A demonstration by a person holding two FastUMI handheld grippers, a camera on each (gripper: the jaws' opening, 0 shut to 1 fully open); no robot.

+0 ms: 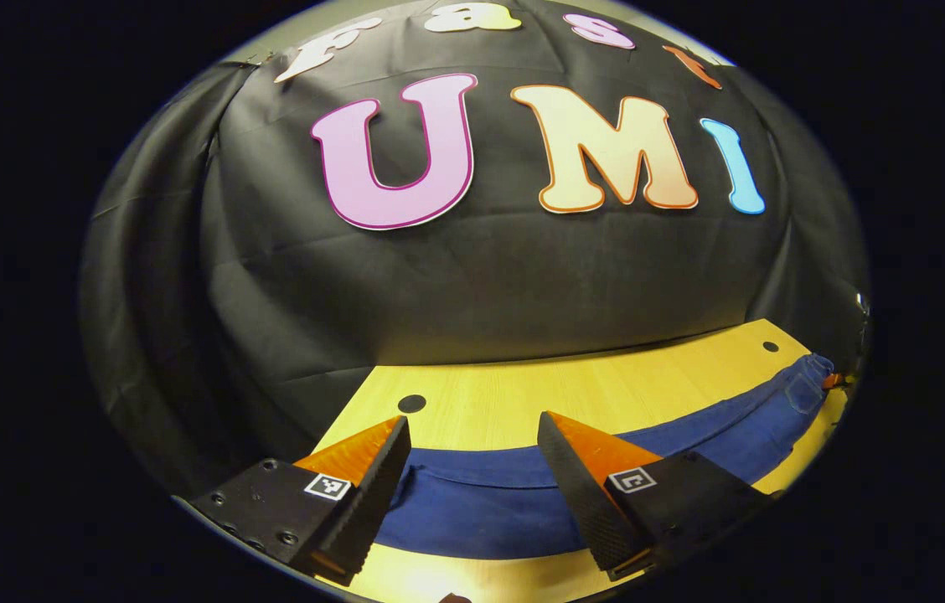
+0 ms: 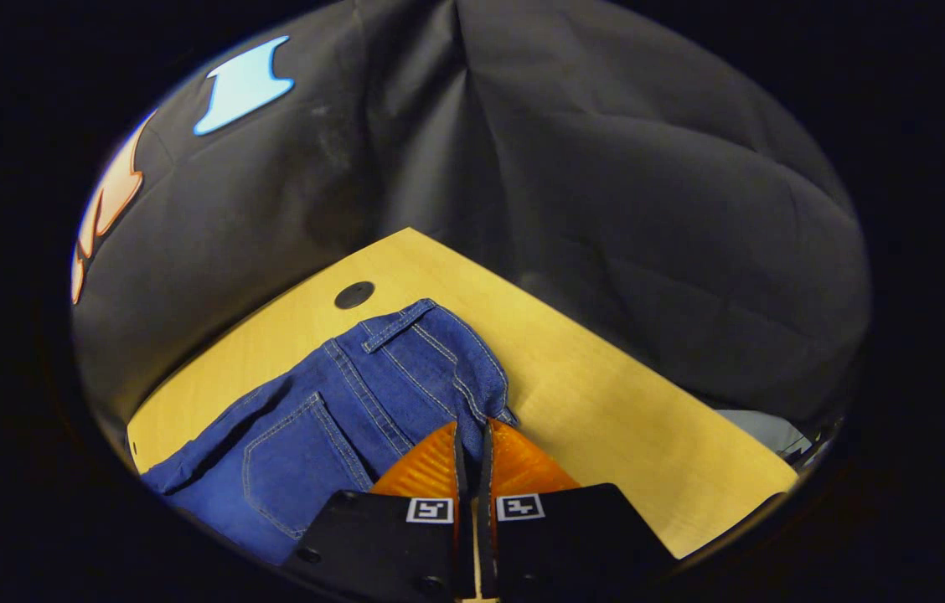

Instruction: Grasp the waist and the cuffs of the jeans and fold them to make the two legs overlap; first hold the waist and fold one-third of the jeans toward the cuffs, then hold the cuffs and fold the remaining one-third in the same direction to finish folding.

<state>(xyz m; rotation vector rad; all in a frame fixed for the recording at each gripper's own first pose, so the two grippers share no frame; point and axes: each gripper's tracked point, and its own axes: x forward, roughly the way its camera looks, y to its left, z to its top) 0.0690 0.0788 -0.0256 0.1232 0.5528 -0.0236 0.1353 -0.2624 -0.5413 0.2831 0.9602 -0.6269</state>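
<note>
1. In the left gripper view, the left gripper hangs low over the table with its two fingers spread wide apart. Nothing is between them. They point toward the booth's back wall.
2. Below and between those fingers lies the leg end of the jeans, a flat blue band running from the near left across to the far right of the table.
3. At the far right of that view the band ends in the waist part, where a pocket outline shows faintly. A small orange object sits just past it, too small to identify.
4. In the right gripper view, the right gripper is low at the waist end of the jeans, its fingers pressed together with only a thin slit between them. The tips meet at the edge of the denim; whether cloth is pinched between them I cannot tell.
5. The waist end lies flat on the table near a corner, with the waistband, a belt loop, pale seam stitching and a back pocket facing up.
6. A dark round hole sits in the tabletop just beyond the waistband.
</note>
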